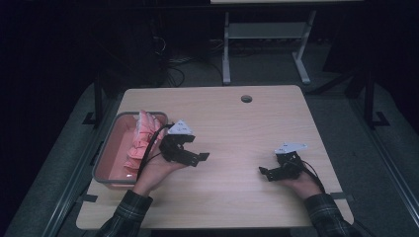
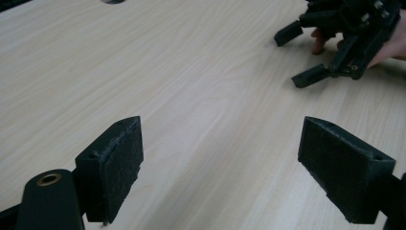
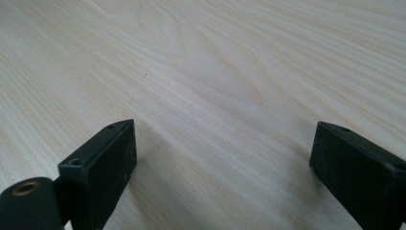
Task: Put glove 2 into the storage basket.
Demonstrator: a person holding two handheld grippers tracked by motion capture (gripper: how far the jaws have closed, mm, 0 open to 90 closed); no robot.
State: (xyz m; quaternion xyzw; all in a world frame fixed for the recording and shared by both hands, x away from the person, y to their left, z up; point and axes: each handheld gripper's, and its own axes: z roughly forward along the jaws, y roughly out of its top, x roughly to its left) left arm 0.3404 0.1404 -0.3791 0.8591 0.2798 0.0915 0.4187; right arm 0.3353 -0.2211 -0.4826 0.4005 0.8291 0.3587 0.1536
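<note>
we held the left gripper [image 1: 190,155] just beside the grey bin [image 1: 106,148] at the left side of the table [image 1: 237,128], its jaws spread wide with nothing between them. the pink cloth [image 1: 141,140] lay inside the bin. our right gripper [image 1: 269,172] rested near the right edge, also released and empty.
</note>
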